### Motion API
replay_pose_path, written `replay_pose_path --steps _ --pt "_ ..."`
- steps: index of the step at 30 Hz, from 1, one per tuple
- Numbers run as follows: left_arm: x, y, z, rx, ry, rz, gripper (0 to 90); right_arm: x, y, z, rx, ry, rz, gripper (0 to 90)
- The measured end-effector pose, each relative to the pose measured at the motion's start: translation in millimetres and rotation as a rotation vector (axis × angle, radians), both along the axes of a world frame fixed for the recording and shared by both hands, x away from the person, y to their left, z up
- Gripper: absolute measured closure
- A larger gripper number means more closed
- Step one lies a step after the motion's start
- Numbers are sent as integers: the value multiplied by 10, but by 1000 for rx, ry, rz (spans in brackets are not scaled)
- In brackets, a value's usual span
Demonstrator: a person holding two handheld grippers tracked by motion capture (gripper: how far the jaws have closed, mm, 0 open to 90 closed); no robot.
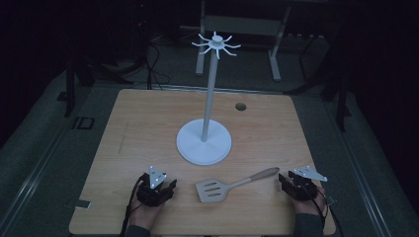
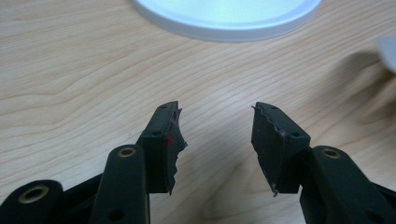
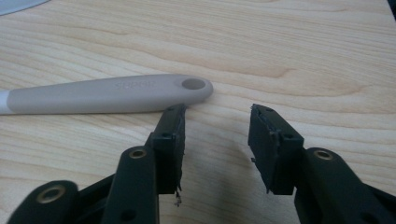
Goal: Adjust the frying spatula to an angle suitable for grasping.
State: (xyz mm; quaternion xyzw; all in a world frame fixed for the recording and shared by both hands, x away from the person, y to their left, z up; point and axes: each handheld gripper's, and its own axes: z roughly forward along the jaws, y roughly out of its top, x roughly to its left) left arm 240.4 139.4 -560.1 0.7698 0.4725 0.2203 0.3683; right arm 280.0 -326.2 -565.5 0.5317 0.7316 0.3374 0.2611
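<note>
Right tongs (image 3: 215, 116) gape wide beside spatula (image 3: 107, 93), gripping nothing.

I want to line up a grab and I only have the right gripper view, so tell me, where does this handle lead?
Observer: To a slotted spatula lying flat; its head is nearer the left tool.
Operator: Is the left tool busy?
Observer: No, its jaws stand open over bare table.
Operator: What is that white edge at my top left?
Observer: The round base of a stand, with a tall pole and hooks on top.
Operator: How near is my tool?
Observer: The right tool sits just off the handle's end, open.
</note>
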Motion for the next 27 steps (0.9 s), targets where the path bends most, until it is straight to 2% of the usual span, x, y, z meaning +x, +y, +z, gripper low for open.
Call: replay_pose_path --steps 4,5,10,11,15,18,23,27 --pt "-15 -50 49 -9 14 -50 530 6 5 -10 -1 3 9 599" --pt "-14 -66 69 -1 18 -67 532 6 8 -9 0 3 10 602" --pt "-6 -168 212 12 -1 -116 530 12 17 -3 6 -2 7 608" --pt "1 -186 242 10 -7 -122 527 17 14 0 13 -5 5 627" --pt "38 -246 328 19 -16 -138 523 51 -15 27 59 -33 -16 823" --pt "57 -284 337 18 -14 -143 522 96 -1 48 83 -50 -36 897" --pt "65 -340 304 15 -1 -149 520 196 47 37 60 -41 -47 900" --pt "55 -387 296 13 2 -163 520 305 11 -12 51 -10 -77 900"
